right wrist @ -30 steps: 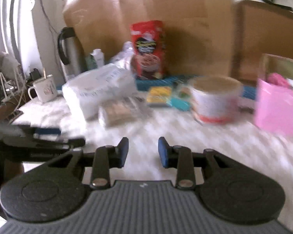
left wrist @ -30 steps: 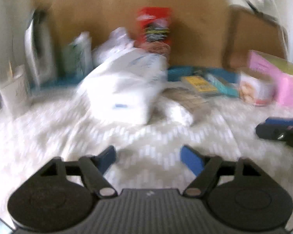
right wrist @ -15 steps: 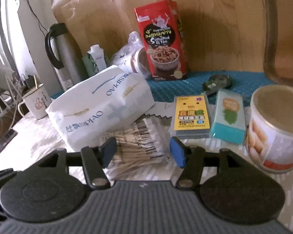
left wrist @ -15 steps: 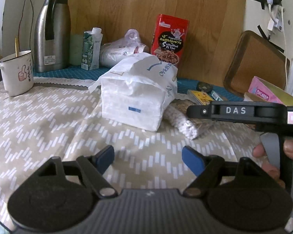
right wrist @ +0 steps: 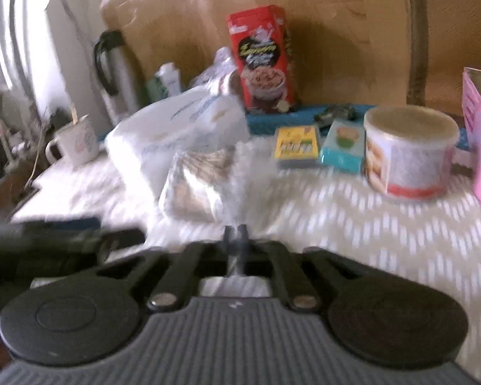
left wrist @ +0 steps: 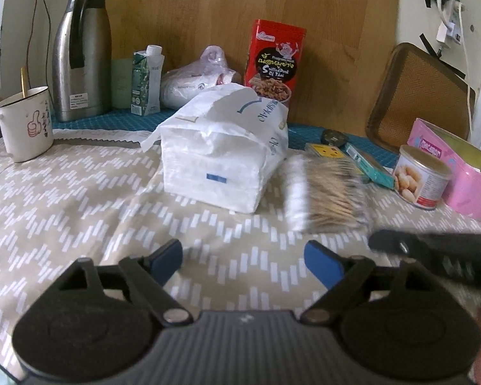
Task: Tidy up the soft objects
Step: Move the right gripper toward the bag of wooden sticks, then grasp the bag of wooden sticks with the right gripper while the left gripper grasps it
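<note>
Near the tissue pack, the right gripper is now pinching the cotton-swab bag shut — half a second ago it was open — while the left gripper is waiting wide open, empty.

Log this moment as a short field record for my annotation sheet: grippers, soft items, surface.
left gripper: open, empty, above the cloth
right gripper: shut on bag of cotton swabs, by its plastic edge; view blurred
tissue pack: on the patterned tablecloth, untouched, beside the swabs
nearby hard items: round tin, red box, mug
</note>
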Demonstrator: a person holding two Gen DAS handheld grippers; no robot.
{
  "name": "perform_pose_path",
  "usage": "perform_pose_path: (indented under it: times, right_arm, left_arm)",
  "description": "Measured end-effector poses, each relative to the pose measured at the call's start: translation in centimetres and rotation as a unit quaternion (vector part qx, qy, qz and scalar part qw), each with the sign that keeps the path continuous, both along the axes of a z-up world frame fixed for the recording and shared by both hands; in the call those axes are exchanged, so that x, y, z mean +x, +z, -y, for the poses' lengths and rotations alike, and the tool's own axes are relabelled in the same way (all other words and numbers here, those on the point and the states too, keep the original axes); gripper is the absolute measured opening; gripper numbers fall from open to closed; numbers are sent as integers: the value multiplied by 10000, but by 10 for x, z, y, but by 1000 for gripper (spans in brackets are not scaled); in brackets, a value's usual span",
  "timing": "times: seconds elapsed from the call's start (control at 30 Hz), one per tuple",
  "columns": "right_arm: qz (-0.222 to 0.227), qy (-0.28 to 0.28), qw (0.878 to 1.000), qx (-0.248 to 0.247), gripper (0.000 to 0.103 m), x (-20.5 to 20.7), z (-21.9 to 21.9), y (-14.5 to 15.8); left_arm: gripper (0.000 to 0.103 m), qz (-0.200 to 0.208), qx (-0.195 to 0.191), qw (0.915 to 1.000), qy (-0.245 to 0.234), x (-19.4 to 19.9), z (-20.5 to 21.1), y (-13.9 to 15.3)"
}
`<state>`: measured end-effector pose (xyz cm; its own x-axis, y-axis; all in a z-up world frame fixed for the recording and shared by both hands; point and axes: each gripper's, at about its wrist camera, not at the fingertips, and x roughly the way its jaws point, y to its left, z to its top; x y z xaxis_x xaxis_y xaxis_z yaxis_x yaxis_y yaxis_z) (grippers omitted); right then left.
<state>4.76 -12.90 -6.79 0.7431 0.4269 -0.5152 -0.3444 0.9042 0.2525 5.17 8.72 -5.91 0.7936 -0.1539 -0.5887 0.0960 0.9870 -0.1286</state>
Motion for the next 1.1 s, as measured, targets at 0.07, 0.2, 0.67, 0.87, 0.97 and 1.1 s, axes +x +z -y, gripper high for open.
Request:
perform_pose_path:
  times: [0.07,0.2,0.67,0.87,0.97,1.1]
  right_arm:
    - [-12,13,9999,170,5,-8,7,-2]
    - [45,-81,9994,333,11,-9,12,-1]
    - [91,329,9977,-585,41,44,-36,2]
    - [143,192,9983,-539,16,35,-31,1]
    - [167,162,9982,-551,14,30,-31,1]
    - [206,116,9982,-553,13,22,-29,0]
  left_arm:
    - [89,-8,36,10000,-2,0,1,0]
    - [89,-13,106,9999,24,-1,3,-1]
    - [89,-39,290,9996,31,1,6,-2]
    - [89,-51,354,9994,-3,3,6,-2]
    - [89,-45,310,9995,0,3,5,-2]
    - [89,-49,340,9994,-5,3,5,-2]
